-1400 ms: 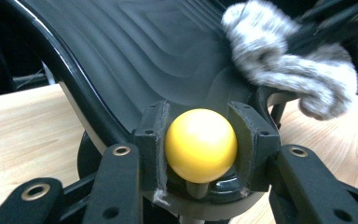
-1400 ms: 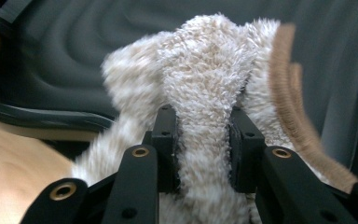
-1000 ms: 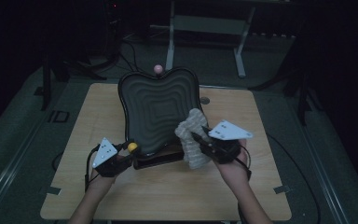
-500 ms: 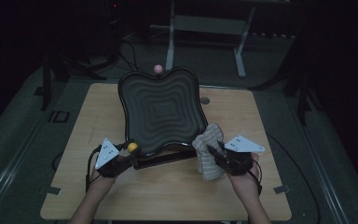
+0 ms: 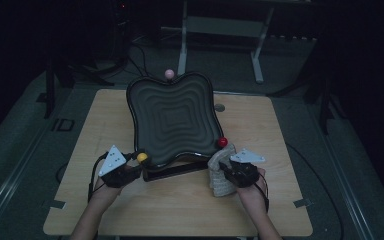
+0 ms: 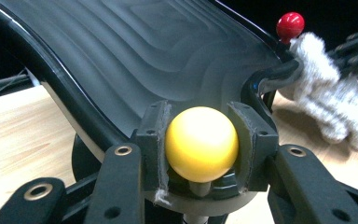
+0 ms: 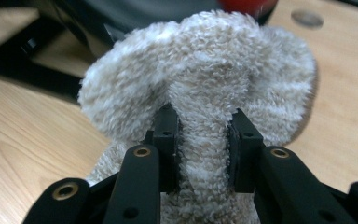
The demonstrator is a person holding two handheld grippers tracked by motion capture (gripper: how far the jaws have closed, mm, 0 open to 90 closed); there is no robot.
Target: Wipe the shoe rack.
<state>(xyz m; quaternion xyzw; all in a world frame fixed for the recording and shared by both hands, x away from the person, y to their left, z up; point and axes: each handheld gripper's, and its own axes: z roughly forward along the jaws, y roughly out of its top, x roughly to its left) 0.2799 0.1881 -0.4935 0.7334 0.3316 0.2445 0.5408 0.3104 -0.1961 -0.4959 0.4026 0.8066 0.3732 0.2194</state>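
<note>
A dark wavy tray [image 5: 172, 117] stands tilted on a black stand at the middle of the wooden table [image 5: 280, 135], with ball knobs at its corners. My left gripper [image 5: 136, 165] is shut on the yellow knob [image 6: 201, 142] at the tray's near left corner. A red knob [image 5: 222, 142] [image 6: 290, 23] sits at the near right corner, a pink knob [image 5: 169, 74] at the far edge. My right gripper [image 5: 222, 169] is shut on a beige fluffy cloth [image 7: 205, 93] [image 5: 220, 172] that rests on the table just right of the tray, below the red knob.
A small round disc [image 5: 219, 107] [image 7: 306, 17] lies on the table right of the tray. Beyond the table's far edge stand a metal frame [image 5: 220, 30] and cables on a dark floor. Bare wood stretches along the near edge.
My right gripper has carried the cloth off the tray's face, down and to the right, onto the table by the red knob. The left gripper has stayed on the yellow knob.
</note>
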